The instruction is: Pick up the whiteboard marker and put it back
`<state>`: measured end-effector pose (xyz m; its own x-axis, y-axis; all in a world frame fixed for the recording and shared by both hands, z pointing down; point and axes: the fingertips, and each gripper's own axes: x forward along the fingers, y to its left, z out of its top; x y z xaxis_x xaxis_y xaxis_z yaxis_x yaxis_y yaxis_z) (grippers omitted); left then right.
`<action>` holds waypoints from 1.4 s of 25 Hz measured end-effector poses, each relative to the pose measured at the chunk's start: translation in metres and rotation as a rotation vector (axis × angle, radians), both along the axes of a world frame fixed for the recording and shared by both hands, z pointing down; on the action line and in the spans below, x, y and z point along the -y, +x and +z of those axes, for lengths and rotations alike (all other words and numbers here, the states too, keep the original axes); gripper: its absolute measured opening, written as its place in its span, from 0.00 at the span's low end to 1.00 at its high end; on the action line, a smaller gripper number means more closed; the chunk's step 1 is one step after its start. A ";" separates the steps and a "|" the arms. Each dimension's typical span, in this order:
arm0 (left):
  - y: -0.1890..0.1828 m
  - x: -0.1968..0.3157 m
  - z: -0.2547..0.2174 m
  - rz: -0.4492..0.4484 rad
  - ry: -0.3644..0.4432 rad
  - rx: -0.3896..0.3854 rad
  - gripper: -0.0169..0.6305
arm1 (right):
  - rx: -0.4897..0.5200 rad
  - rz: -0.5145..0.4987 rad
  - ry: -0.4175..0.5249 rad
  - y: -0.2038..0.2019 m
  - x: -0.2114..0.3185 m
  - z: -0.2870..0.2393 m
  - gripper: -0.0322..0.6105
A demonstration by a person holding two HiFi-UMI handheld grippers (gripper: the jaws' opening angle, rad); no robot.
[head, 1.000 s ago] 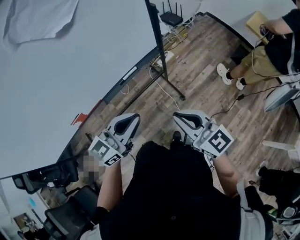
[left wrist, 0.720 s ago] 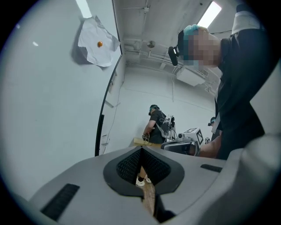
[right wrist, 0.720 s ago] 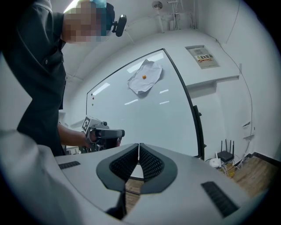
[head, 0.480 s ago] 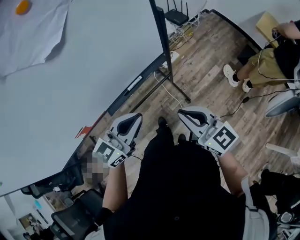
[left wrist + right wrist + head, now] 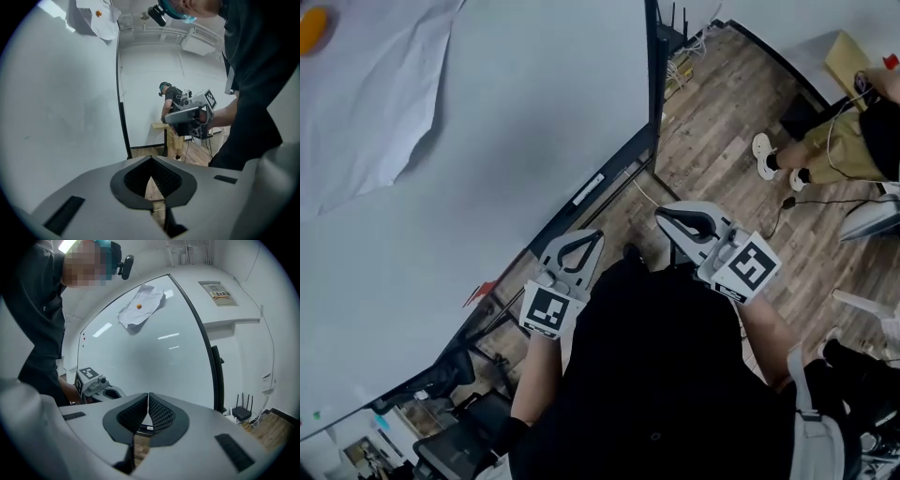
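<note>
The whiteboard (image 5: pixel 487 141) fills the left of the head view. A short white thing (image 5: pixel 588 188) lies on its dark lower ledge; I cannot tell whether it is the marker. My left gripper (image 5: pixel 592 236) hangs just below that ledge, shut and empty. My right gripper (image 5: pixel 664 216) is beside it over the wooden floor, also shut and empty. In the left gripper view the jaws (image 5: pixel 151 160) meet at their tips, with the right gripper (image 5: pixel 187 115) ahead. In the right gripper view the jaws (image 5: pixel 148 395) meet too, facing the board (image 5: pixel 154 343), with the left gripper (image 5: pixel 96 383) to the left.
A sheet of paper (image 5: pixel 366 103) is pinned to the board by an orange magnet (image 5: pixel 311 28). The board's black post (image 5: pixel 652 75) stands at its right edge. A router (image 5: pixel 671 26) and cables (image 5: pixel 787 202) lie on the floor, a seated person (image 5: pixel 834 131) is at right, office chairs (image 5: pixel 459 422) at lower left.
The board has come closer and fills more of the head view. Both grippers have shifted toward it; the left one has rolled and sunk. Both stay shut.
</note>
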<state>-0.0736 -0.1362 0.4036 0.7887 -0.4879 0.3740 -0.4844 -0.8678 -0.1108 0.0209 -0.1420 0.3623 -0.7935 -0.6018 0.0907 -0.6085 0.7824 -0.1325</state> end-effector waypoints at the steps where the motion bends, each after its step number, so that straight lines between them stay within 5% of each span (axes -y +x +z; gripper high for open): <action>1: 0.002 0.004 0.004 0.008 0.003 0.014 0.05 | 0.002 0.005 0.003 -0.002 0.006 0.000 0.08; 11: -0.002 0.049 0.042 -0.157 -0.039 0.152 0.05 | -0.081 -0.133 -0.002 -0.029 0.050 0.030 0.08; 16: -0.011 0.061 0.056 -0.227 -0.050 0.300 0.05 | -0.191 -0.256 0.002 -0.046 0.069 0.046 0.08; 21: -0.012 0.073 0.073 -0.253 -0.041 0.453 0.05 | -0.311 -0.368 0.113 -0.070 0.074 0.060 0.08; 25: -0.017 0.081 0.091 -0.286 -0.056 0.577 0.05 | -0.289 -0.424 0.100 -0.081 0.077 0.072 0.08; 35: -0.017 0.102 0.116 -0.303 -0.109 0.693 0.05 | -0.204 -0.446 0.018 -0.066 0.078 0.076 0.08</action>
